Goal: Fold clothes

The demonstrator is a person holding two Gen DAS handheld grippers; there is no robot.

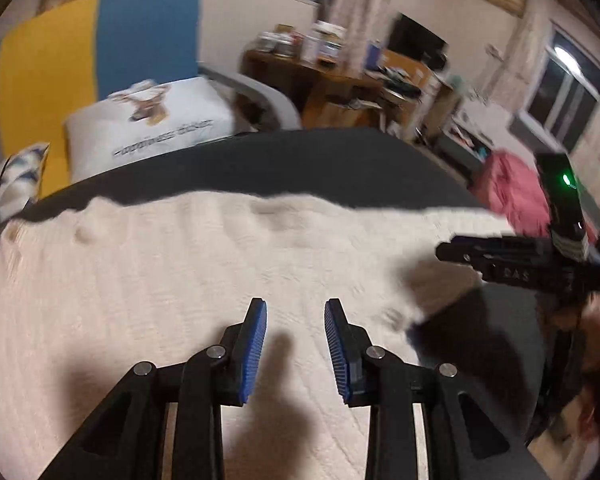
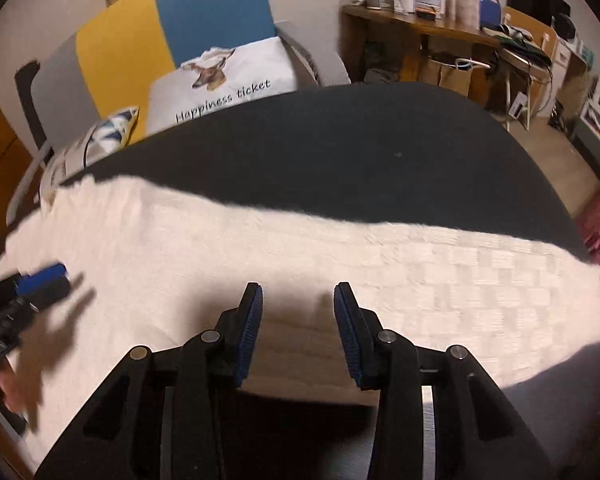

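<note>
Between folds: cream cloth (image 2: 300,264) flat on the dark bed (image 2: 340,140).
Your left gripper (image 1: 295,344) and right gripper (image 2: 298,328) are spread, empty; next pinch a near edge.

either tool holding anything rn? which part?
Nothing is held. The left tool and the right tool both stand open above the cream cloth on the dark table, with nothing between their pads.

"Happiness ticket" on white pillow (image 2: 236,80)
</note>
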